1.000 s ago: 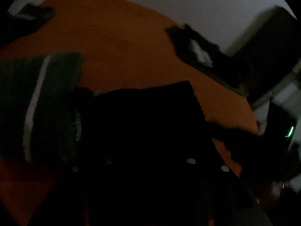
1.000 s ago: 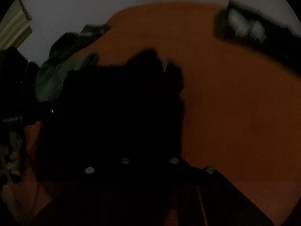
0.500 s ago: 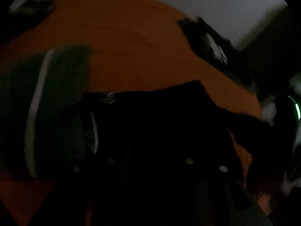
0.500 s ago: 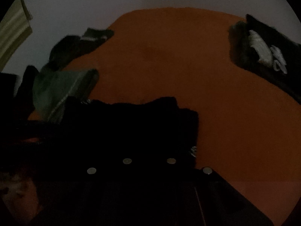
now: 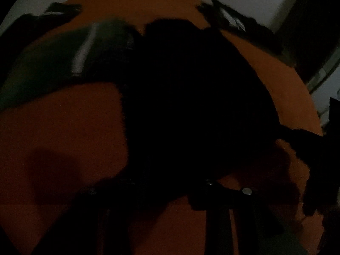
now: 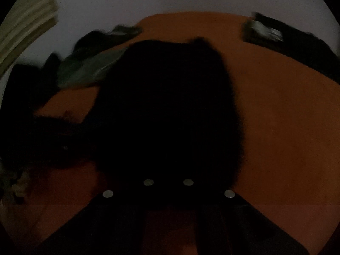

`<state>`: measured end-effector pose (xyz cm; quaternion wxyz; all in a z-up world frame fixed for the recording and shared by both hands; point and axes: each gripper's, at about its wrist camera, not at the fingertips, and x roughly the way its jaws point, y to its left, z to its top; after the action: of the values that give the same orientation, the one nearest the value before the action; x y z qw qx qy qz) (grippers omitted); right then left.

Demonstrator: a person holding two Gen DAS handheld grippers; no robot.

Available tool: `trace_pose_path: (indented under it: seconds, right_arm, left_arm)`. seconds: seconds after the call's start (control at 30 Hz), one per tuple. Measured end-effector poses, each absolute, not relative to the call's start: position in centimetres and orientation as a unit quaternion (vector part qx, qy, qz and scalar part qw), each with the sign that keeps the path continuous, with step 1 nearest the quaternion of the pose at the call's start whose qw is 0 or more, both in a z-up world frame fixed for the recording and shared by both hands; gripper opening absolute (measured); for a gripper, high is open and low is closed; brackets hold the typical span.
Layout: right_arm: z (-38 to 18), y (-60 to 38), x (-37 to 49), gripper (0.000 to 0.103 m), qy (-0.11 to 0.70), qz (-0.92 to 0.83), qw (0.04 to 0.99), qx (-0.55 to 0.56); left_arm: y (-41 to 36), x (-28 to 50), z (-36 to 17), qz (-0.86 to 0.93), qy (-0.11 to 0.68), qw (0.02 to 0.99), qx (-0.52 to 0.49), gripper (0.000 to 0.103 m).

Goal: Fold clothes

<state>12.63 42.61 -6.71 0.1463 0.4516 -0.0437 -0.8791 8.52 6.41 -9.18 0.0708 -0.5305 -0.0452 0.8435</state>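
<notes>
Two grippers work over an orange surface [image 6: 286, 116] in very dim light, each with a black garment [image 5: 191, 106] filling the middle of its view.

In the left wrist view, a dark green garment with a pale stripe [image 5: 80, 55] lies toward the surface's far left edge, its right end touching or tucked under the black garment. Beyond it, at the far left corner, sits a small dark heap [image 5: 61, 10]. The black garment spreads from the far middle of the surface down to the left gripper [image 5: 170, 191], and the cloth covers the fingers so fully that I cannot tell whether the jaws are clenched or released. A dark strip of the same cloth trails off toward the right edge. At the far right corner lies another dark pile with pale patches [image 5: 233, 21].

In the right wrist view, the green garment [image 6: 89, 72] lies at the left, partly behind the black garment [image 6: 170, 106], with dark heaps [image 6: 102, 40] past it along the far left edge. The black garment rises as one broad mass directly above the right gripper [image 6: 167, 191]; its fingers vanish into the dark cloth, so the jaw state cannot be told. The dark pile with pale patches [image 6: 267, 31] sits at the far right corner, well apart.
</notes>
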Motion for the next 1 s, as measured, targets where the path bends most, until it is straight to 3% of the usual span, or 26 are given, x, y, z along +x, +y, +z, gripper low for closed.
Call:
trace_pose_path:
  seconds: [0.13,0.2,0.33,0.43,0.53,0.67,0.8,0.83,0.93,1.0]
  right_arm:
    - [-6.3,48.1,13.0,0.002,-0.103,-0.880,0.091,0.455]
    - [-5.2,49.6,13.8,0.002,-0.154,-0.880,0.097,0.439]
    - [-3.0,46.9,13.5,0.003,-0.166,-0.883,0.163,0.408]
    - [-3.4,42.4,10.5,0.003,-0.114,-0.881,0.189,0.418]
    - [-6.2,40.5,7.8,0.000,-0.049,-0.877,0.161,0.450]
    - [-8.1,44.6,7.0,0.001,-0.091,-0.876,0.097,0.463]
    - [-4.3,45.2,5.2,0.002,-0.133,-0.890,0.149,0.410]
    - [-3.7,44.5,4.2,0.002,-0.135,-0.891,0.167,0.401]
    - [-4.6,40.8,0.7,0.002,-0.086,-0.883,0.198,0.416]
    - [-7.3,38.6,-1.3,0.000,-0.044,-0.870,0.183,0.455]
  left_arm:
    - [3.8,9.8,-8.3,0.837,-0.092,0.058,-0.537,0.031]
    - [4.2,10.5,-7.2,0.842,-0.107,0.079,-0.522,0.031]
    - [9.0,8.2,-6.6,0.851,-0.083,0.136,-0.500,0.036]
    - [11.3,4.9,-9.0,0.850,-0.043,0.099,-0.515,0.037]
    - [9.4,4.7,-10.2,0.848,-0.086,0.072,-0.518,0.024]
    - [8.0,5.9,-8.1,0.855,-0.099,0.081,-0.503,0.025]
    - [9.6,1.8,-5.8,0.861,-0.077,0.136,-0.483,0.030]
    - [9.9,0.4,-5.8,0.864,-0.071,0.141,-0.479,0.036]
    - [9.2,-3.3,-8.0,0.852,-0.065,0.106,-0.509,0.038]
    - [7.9,-4.8,-9.8,0.840,-0.093,0.094,-0.527,0.030]
